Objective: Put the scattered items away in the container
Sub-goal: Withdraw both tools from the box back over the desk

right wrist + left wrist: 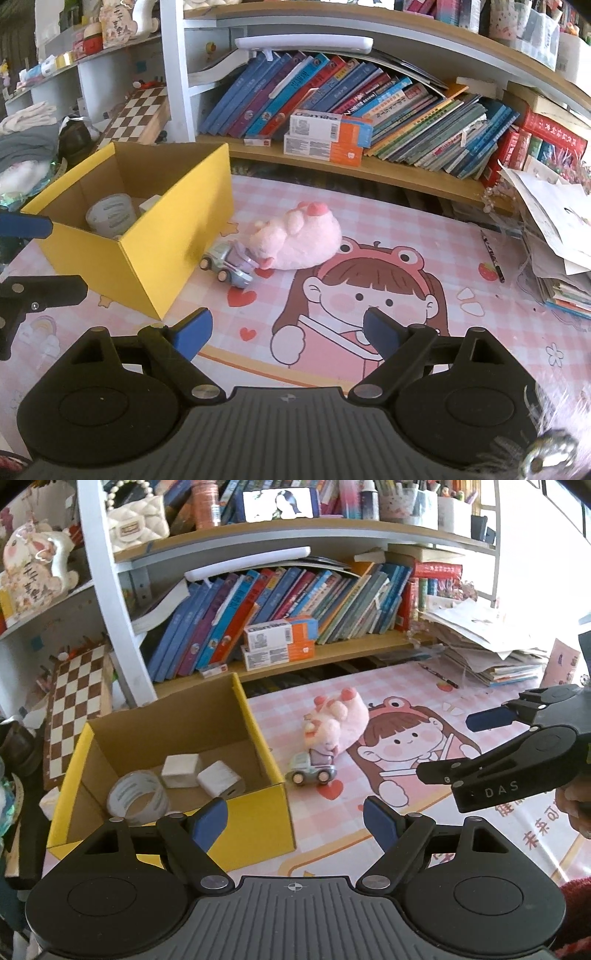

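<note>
A yellow cardboard box (258,812) (147,254) stands open on the pink cartoon mat (424,709). Inside lie a tape roll (138,797) (110,214) and two white blocks (181,771). Just right of the box sit a small toy car (310,771) (231,264) and a pink plush toy (338,720) (295,236), touching each other. My left gripper (295,819) is open and empty, near the box's front right corner. My right gripper (286,332) is also open and empty, hovering over the mat short of the toys; it shows at the right of the left wrist view (447,746).
A bookshelf with slanted books (280,602) and stacked boxes (325,136) runs along the back. A chessboard (74,701) leans left of the box. A paper pile (554,229) and a pen (493,254) lie at the right. A hand (576,808) holds the right gripper.
</note>
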The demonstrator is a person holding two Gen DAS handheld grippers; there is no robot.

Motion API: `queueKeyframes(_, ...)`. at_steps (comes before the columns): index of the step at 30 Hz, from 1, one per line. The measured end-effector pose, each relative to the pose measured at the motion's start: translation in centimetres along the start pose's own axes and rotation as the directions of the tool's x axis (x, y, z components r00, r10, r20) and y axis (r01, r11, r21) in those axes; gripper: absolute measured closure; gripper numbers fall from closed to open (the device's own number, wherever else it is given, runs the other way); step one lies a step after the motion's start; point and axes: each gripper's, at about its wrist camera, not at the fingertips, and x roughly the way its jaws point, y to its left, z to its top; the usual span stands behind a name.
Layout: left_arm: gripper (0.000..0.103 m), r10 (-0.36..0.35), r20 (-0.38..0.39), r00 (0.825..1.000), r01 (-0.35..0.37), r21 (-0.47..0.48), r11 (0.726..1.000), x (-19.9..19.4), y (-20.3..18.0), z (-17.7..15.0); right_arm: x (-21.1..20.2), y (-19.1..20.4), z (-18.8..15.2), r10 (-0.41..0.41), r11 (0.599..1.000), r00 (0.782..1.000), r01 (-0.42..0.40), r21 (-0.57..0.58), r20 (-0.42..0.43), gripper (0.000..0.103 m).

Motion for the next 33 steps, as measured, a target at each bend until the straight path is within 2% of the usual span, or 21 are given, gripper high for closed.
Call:
queueKeyframes(20,0.02,-0.024,-0.045,0.999,0.029,0.132,0.991,4.2,-4.3,2.3,2.7,-3.9,2.8,-0.005,0.997,1.0,0.006,-0.073,0.013,0.014)
queueKeyframes(33,0.02,-0.009,-0.095,0.995,0.023,0.142,0.99,8.4,-5.4,2.4,6.9,-4.1,5.2,0.029,0.992,1.0,-0.03,-0.125,-0.007,0.014)
